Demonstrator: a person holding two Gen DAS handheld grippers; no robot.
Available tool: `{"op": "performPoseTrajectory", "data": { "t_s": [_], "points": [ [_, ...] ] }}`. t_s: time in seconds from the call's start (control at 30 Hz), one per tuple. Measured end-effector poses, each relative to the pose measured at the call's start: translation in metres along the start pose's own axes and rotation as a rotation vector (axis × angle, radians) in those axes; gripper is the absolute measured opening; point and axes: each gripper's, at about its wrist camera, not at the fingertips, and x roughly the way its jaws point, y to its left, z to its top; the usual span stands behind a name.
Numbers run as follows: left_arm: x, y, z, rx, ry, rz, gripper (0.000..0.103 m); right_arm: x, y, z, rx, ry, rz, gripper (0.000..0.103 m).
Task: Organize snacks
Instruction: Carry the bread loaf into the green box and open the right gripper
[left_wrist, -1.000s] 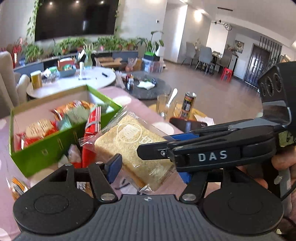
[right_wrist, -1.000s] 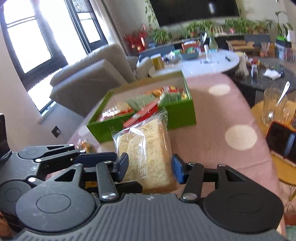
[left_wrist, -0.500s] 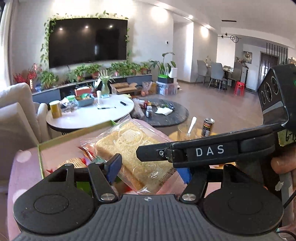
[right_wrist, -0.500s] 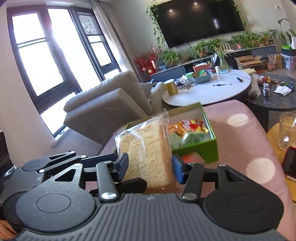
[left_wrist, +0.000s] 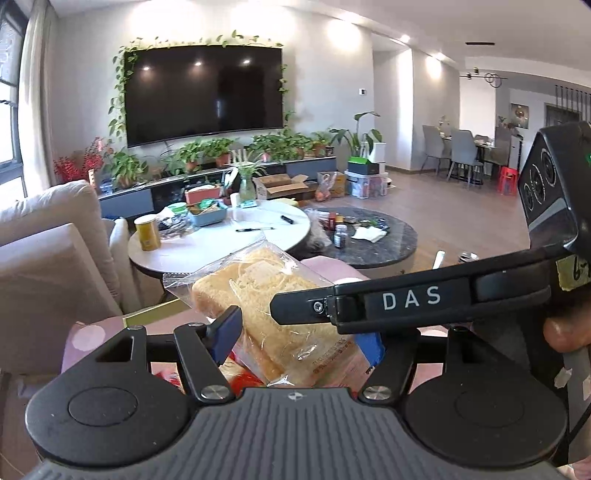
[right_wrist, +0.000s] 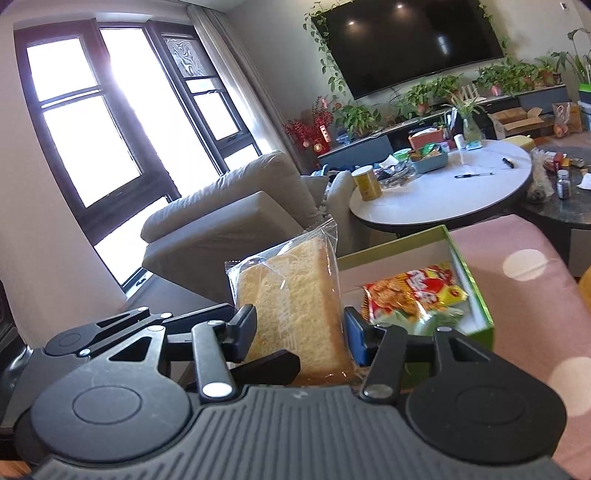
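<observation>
— Both grippers are on the bread packet (right_wrist: 295, 310). Our right gripper (right_wrist: 300, 330) has its blue pads pressed against the two flat faces of the loaf, jaws drawn in to about the thickness of the slices, so that one carries it

— And our left gripper (left_wrist: 301, 341)?

— Wider set, and opening slightly. From its own camera the packet lies slantwise between its pads; the near pad seems to touch the wrapper, the far pad is hidden behind the right gripper's finger, so we cannot tell whether it is really pinching or just steadying

— Why two grippers on one packet?

— We judge the bag is soft and slippery, clear film over crumbly bread. A grip across the flat faces spreads the squeeze, and a second gripper stops it swinging

— Where is it against the box?

— Held in the air, upright in the right view, just this side of the green box (right_wrist: 476, 295). The box sits on the pink dotted cloth (right_wrist: 524, 266) with an orange-and-red snack bag (right_wrist: 413, 288) already lying inside

— So what's left?

— We reckon the loaf goes into the free space at the near left of the box. It wants lowering flat without crushing, and without landing on the bag already in there
</observation>
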Motion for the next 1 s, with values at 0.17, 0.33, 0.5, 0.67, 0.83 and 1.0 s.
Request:
{"op": "performPoseTrajectory", "data": {
  "t_s": [0.17,0.33,0.5,0.67,0.83,1.0],
  "points": [
    [0.015,0.024,0.001,-0.024,0.012,0.03,0.062,0.025,0.004,0.008,0.003,0.02,0.022,0.054],
    [0.035,0.045,-0.003,-0.051,0.041,0.039,0.062,0.048,0.001,0.011,0.015,0.053,0.028,0.054],
    [0.06,0.061,-0.007,-0.067,0.081,0.04,0.062,0.071,-0.006,0.01,0.041,0.09,0.021,0.054],
    [0.083,0.075,-0.011,-0.079,0.117,0.035,0.062,0.096,-0.015,0.011,0.081,0.119,0.01,0.054],
    [0.1,0.086,-0.016,-0.102,0.146,0.031,0.062,0.115,-0.022,0.01,0.107,0.145,-0.01,0.054],
    [0.106,0.093,-0.023,-0.141,0.161,0.047,0.063,0.125,-0.026,0.007,0.114,0.151,-0.025,0.055]
  ]
}}
